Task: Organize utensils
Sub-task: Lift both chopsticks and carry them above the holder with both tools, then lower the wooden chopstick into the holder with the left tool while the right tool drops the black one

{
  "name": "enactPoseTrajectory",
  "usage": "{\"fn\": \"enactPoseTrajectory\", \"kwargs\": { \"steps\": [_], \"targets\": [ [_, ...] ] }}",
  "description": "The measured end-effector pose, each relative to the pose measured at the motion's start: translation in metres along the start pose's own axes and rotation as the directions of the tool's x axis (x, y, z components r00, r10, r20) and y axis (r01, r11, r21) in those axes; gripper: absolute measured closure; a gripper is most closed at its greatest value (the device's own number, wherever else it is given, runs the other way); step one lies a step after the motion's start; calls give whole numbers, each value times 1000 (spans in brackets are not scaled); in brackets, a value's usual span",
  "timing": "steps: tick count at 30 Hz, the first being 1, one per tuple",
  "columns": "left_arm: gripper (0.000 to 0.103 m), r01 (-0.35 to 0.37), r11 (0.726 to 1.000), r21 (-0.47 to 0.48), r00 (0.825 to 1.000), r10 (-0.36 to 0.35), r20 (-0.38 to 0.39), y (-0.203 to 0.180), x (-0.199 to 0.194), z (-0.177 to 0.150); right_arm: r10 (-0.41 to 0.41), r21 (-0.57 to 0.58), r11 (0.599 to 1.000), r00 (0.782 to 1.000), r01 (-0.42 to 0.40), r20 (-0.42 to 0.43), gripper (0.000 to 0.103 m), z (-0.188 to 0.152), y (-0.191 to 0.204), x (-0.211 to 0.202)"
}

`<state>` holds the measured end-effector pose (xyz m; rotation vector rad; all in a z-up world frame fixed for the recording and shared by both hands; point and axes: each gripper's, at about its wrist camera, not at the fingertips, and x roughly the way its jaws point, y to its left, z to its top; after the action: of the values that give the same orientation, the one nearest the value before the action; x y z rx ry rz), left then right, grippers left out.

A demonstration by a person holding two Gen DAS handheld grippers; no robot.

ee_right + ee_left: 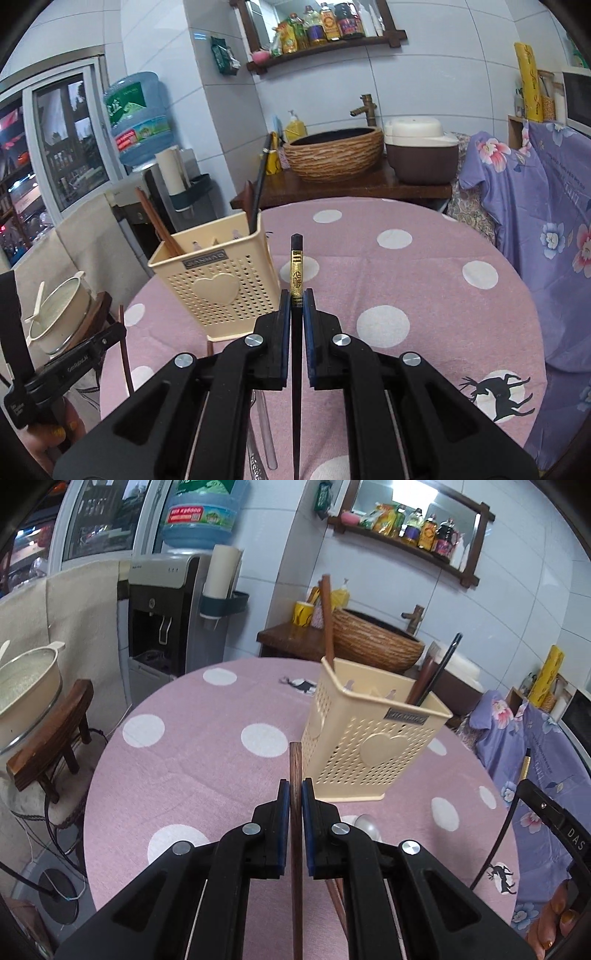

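My left gripper (295, 788) is shut on a brown wooden chopstick (295, 760) whose blunt end sticks out past the pads, above the pink dotted table (192, 760). Just right of it stands the cream perforated utensil holder (369, 746), with a brown chopstick and a black one upright inside. My right gripper (296, 297) is shut on a black chopstick (296, 266) with a gold band, lifted over the table; the holder (218, 284) stands to its left. A metal spoon (365, 825) lies on the cloth behind the left fingers.
More utensils lie on the table (443, 295) under the right gripper, among them a clear rod (267, 432). A wooden stool (51, 734) with a cream pot (26, 686) stands at the left. A purple floral cloth (546, 229) covers furniture at the right. A woven basin (334, 155) sits behind.
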<state>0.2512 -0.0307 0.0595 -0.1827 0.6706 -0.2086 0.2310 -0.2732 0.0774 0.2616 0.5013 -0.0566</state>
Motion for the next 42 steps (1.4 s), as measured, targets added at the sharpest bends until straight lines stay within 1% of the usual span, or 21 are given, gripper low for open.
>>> {"fn": "enactPoseTrajectory", "kwargs": {
  "steps": [5,8,11,24,29,32,35,38,40,42],
  "targets": [
    [95,26,999,18,998,-27,49,0,-21,5,48,-32,998,999,-47,13,96,4,3,-17],
    [95,46,999,7,997,-46,58,2,-27,9,66,-40,997,998,-65,17,96,8,4,-22],
    [95,44,999,18,996,-45,82,2,-33,13,91,-39,995,996,-91,14,96,12,6,-24],
    [95,39,999,16,988,-41,151,2,-46,28,105,-77,992,994,-102,26,96,22,20,-28],
    [95,37,999,11,986,-38,160,3,-47,33,117,-78,990,993,-116,12,96,27,22,-25],
    [95,54,999,2,986,-54,160,4,-49,40,125,-85,989,992,-124,11,96,34,24,-26],
    [95,69,998,4,981,-69,179,3,-56,55,143,-99,985,989,-140,28,96,51,28,-30],
    [95,98,995,6,972,-97,214,-2,-68,82,164,-114,981,984,-155,69,96,76,37,-36],
    [95,125,992,-10,964,-119,236,-5,-73,107,169,-122,980,979,-156,110,96,97,44,-41],
    [95,139,990,-28,957,-126,262,-9,-75,131,187,-111,979,973,-173,136,96,122,52,-41]
  ]
}}
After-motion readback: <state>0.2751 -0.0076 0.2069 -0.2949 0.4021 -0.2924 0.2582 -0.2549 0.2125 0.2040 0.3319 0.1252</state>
